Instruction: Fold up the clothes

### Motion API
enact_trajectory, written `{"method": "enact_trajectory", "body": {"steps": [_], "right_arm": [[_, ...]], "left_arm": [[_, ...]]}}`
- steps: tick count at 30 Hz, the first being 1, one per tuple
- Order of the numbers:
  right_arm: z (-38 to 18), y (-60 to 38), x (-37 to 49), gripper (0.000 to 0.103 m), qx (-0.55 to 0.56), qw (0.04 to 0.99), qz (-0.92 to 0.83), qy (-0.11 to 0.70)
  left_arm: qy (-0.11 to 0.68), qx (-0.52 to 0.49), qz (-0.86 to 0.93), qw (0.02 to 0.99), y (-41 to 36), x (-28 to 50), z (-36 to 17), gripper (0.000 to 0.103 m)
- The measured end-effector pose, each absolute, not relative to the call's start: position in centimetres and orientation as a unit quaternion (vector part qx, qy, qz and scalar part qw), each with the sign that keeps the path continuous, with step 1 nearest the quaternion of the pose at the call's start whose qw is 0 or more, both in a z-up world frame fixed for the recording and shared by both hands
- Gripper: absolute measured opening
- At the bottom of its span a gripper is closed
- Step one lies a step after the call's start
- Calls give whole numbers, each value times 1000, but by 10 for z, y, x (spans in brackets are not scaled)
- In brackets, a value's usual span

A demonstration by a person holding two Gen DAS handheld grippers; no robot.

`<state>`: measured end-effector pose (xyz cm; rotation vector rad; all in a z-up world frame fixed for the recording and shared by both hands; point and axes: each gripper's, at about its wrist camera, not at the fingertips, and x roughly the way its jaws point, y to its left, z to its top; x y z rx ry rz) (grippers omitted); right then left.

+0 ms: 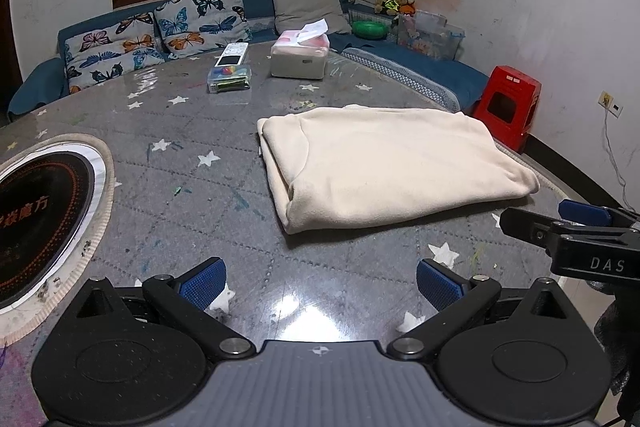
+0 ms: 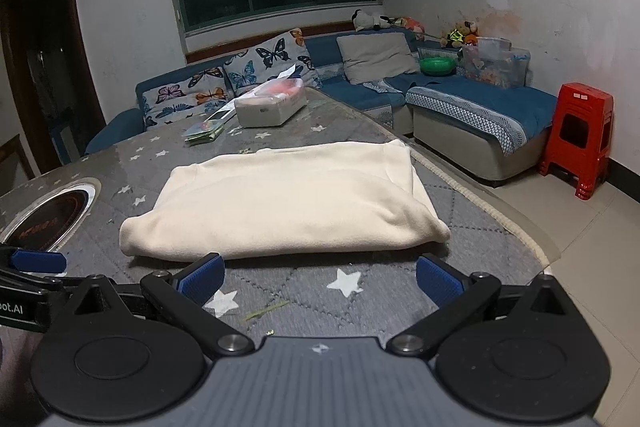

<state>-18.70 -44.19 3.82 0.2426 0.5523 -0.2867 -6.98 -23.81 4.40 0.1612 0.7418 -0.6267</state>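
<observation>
A cream garment [image 1: 392, 163] lies folded into a thick rectangle on the grey star-patterned table [image 1: 200, 195]. It also shows in the right wrist view [image 2: 288, 203]. My left gripper [image 1: 320, 283] is open and empty, hovering above the table a little in front of the garment. My right gripper [image 2: 320, 279] is open and empty, close to the garment's near edge. The right gripper shows at the right of the left wrist view [image 1: 576, 227], and a blue pad of the left gripper [image 2: 38, 261] shows at the left of the right wrist view.
A built-in round cooktop [image 1: 36, 219] sits in the table at the left. A tissue box [image 1: 300, 57] and a clear plastic case [image 1: 229, 77] stand at the far side. Beyond are a blue sofa [image 2: 460, 99] and a red stool [image 2: 576, 143].
</observation>
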Motion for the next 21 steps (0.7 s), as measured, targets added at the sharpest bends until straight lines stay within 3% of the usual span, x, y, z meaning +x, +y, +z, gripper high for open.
{"method": "enact_trajectory", "body": {"steps": [21], "right_arm": [[35, -435, -186, 103, 120, 940, -147, 282]], "left_arm": [[359, 89, -305, 878, -236, -74, 40, 103]]}}
